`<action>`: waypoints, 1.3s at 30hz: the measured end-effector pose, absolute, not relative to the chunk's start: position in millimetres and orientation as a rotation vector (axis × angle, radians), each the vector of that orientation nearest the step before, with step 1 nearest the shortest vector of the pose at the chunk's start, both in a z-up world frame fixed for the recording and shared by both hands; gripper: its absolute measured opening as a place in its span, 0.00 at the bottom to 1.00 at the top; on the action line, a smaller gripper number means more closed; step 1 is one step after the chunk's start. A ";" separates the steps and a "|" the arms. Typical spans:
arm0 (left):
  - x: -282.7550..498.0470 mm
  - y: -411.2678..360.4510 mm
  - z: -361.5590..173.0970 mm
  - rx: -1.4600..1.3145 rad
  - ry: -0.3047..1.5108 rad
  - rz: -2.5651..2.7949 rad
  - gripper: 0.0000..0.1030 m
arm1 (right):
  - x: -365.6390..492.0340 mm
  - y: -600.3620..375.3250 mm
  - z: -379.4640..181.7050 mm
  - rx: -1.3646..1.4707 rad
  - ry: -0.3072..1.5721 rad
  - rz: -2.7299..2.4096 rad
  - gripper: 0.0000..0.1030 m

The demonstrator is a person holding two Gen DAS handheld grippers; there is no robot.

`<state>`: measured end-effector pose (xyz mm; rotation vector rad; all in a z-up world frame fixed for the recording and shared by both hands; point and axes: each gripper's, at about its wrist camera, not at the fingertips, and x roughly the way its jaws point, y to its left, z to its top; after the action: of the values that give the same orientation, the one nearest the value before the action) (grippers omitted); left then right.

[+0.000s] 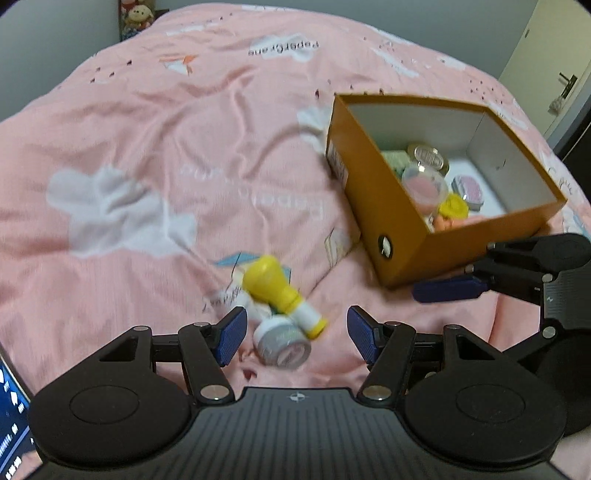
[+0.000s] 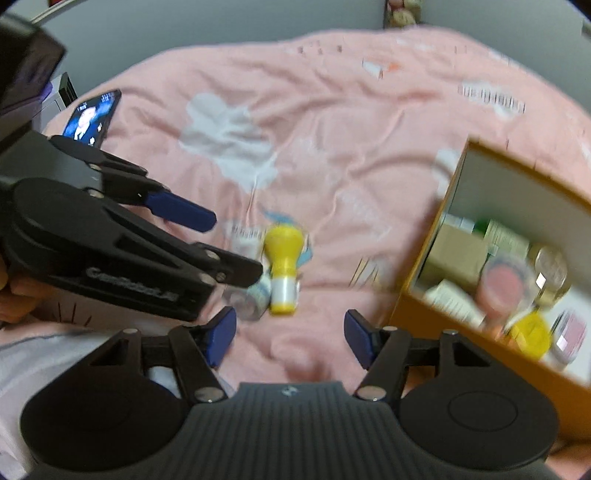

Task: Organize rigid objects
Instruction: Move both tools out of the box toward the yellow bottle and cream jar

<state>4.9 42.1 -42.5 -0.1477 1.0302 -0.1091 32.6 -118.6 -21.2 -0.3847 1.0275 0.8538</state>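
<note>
Yellow bottle point(image 1: 280, 291) is what we see first, lying on its side on the pink bedspread point(image 1: 147, 155) just ahead of our left gripper point(image 1: 295, 332), with a small round jar point(image 1: 282, 341) touching it at the white neck end; the jar sits between the blue pads, which stand apart and press on nothing. We hold our right gripper point(image 2: 290, 332) over the same pair from the other side, its jaws also spread and empty, the bottle and jar a little beyond its fingertips. In the left view the right gripper's blue finger point(image 1: 448, 290) shows beside the near corner of the orange box point(image 1: 373, 206). Farther out, that open box rests on the bedspread to the right, holding several small things: a clear pink-filled tub point(image 1: 424, 184), a yellow cap point(image 1: 455, 207), a round pink tin point(image 1: 468, 188) and some blurred cartons. A lit phone point(image 2: 94, 116) lies at the bedspread's far left edge, and we see a doll picture point(image 1: 136, 18) on the far wall
</note>
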 end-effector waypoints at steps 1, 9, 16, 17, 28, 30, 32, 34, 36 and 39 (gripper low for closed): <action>3.8 42.5 -44.9 -0.146 1.044 -0.105 0.71 | 32.2 -120.2 -24.7 -0.367 1.062 0.853 0.63; -6.6 37.6 -64.5 -0.093 1.137 -0.111 0.67 | 11.0 -117.4 -35.5 -0.408 1.116 0.849 0.63; -5.3 40.0 -69.2 -0.091 1.162 -0.114 0.67 | 16.8 -121.2 -40.0 -0.357 1.157 0.849 0.63; -5.2 40.9 -69.0 -0.098 1.161 -0.115 0.67 | 17.2 -120.9 -39.6 -0.356 1.156 0.847 0.63; 8.3 56.2 -56.6 -0.165 1.057 -0.097 0.62 | 30.9 -105.2 -26.9 -0.406 1.045 0.922 0.43; 12.5 59.2 -59.0 -0.179 1.067 -0.098 0.61 | 35.1 -101.1 -24.5 -0.442 1.017 0.915 0.43; 17.0 62.3 -61.7 -0.204 1.076 -0.080 0.60 | 40.2 -97.4 -22.6 -0.473 0.988 0.907 0.42; 19.7 63.8 -63.0 -0.209 1.085 -0.073 0.57 | 45.2 -92.1 -23.8 -0.516 0.972 0.903 0.38; 22.7 64.6 -66.5 -0.197 1.114 -0.071 0.53 | 48.2 -84.9 -28.4 -0.556 0.970 0.913 0.28; 24.2 66.0 -73.3 -0.182 1.168 -0.084 0.49 | 51.2 -76.0 -38.4 -0.578 0.989 0.957 0.19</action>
<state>24.2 66.0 -73.3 -0.1820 1.1678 -0.0838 51.2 -76.0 -38.4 -0.5782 0.9889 0.9567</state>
